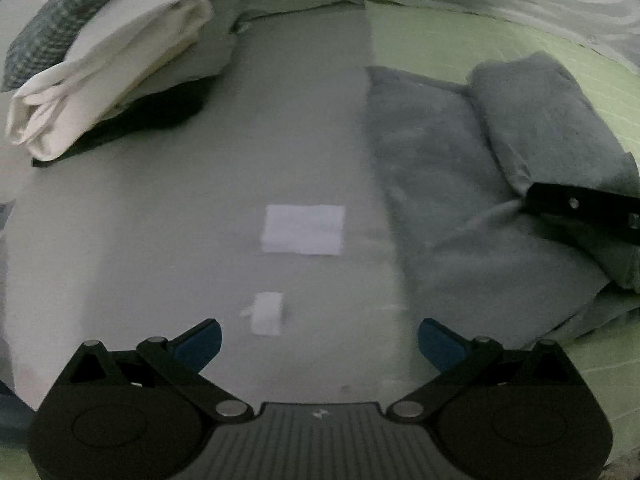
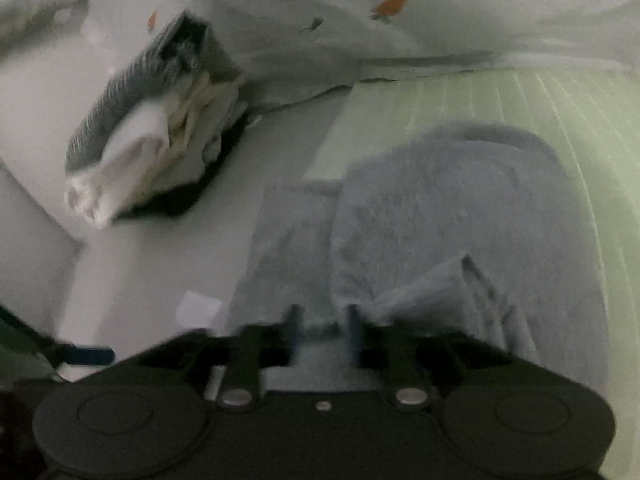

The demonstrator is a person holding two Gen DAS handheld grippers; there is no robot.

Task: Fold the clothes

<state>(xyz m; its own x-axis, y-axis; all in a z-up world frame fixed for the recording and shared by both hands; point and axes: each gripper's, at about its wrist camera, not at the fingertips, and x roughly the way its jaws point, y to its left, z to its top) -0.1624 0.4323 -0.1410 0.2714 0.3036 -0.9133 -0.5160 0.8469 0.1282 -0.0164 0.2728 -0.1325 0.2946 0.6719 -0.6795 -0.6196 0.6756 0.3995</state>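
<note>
Grey surface (image 1: 168, 240), flat, pale. Green ruled mat (image 1: 440, 36) covers right part of it. Grey towel (image 1: 460, 184), partly folded, lies across mat edge, half on mat, half on bare surface. Two white paper slips (image 1: 304, 229) on bare surface left of towel. Far left: stack of folded clothes (image 1: 108, 80), white piece and checked piece on top.

Grey towel (image 1: 448, 184) fuzzy matt terry cloth, folded white garment (image 1: 108, 76) smooth cloth, left gripper (image 1: 319, 340) matt black plastic, shiny metal pivots, green mat (image 2: 540, 112) matt, ribbed.
</note>
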